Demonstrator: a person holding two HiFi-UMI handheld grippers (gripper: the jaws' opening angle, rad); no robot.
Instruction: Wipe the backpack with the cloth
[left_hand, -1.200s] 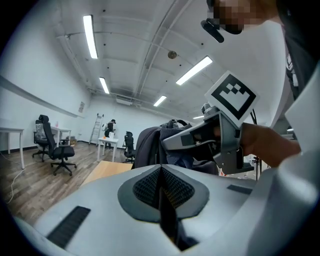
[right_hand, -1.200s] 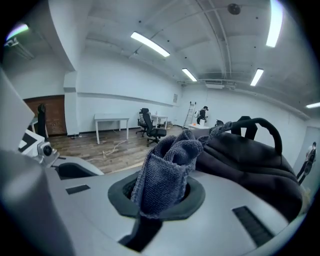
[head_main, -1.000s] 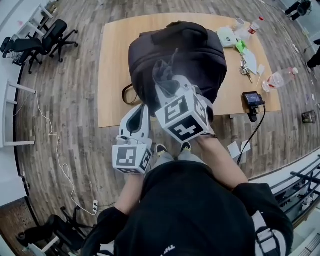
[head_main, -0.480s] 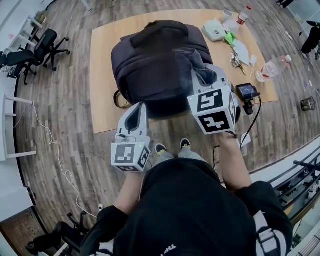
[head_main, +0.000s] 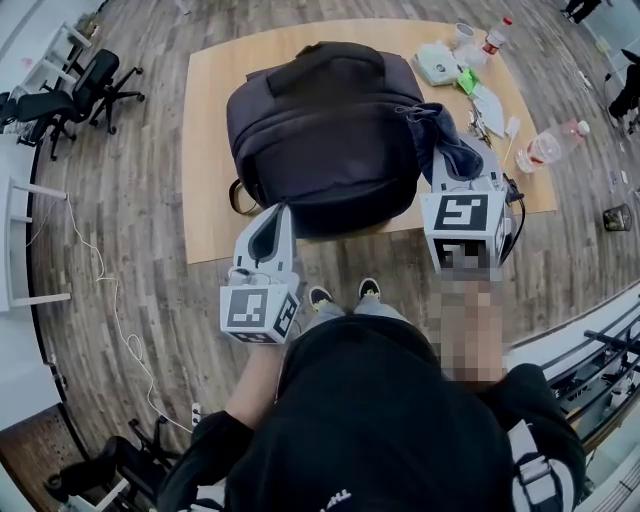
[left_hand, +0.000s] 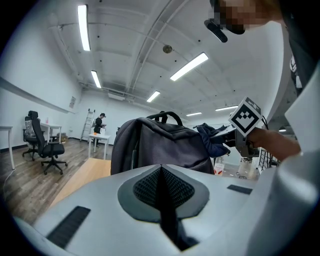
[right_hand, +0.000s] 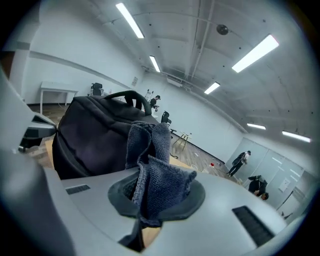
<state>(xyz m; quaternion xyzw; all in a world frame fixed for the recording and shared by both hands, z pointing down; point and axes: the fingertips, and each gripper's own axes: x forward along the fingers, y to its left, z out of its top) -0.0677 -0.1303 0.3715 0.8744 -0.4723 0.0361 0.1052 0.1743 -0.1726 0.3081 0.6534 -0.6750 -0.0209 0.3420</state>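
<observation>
A dark backpack (head_main: 325, 130) stands on the wooden table (head_main: 212, 150). My right gripper (head_main: 452, 168) is at the pack's right side, shut on a crumpled blue-grey cloth (head_main: 445, 140) that lies against the pack's upper right edge. In the right gripper view the cloth (right_hand: 152, 165) bulges out of the closed jaws, with the backpack (right_hand: 95, 140) just behind it. My left gripper (head_main: 274, 215) is shut with nothing in it, at the table's front edge just short of the pack's lower left corner. The left gripper view shows the backpack (left_hand: 155, 147) close ahead and the cloth (left_hand: 212, 140) on its right.
On the table to the right of the pack lie a white box (head_main: 438, 62), two plastic bottles (head_main: 552, 145), keys (head_main: 480, 120) and papers. A small black device (head_main: 510, 190) with a cable sits at the table's right front corner. Office chairs (head_main: 75, 95) stand at the left.
My right gripper has carried the cloth from the pack's front face across to its right side. The left gripper has hardly moved.
</observation>
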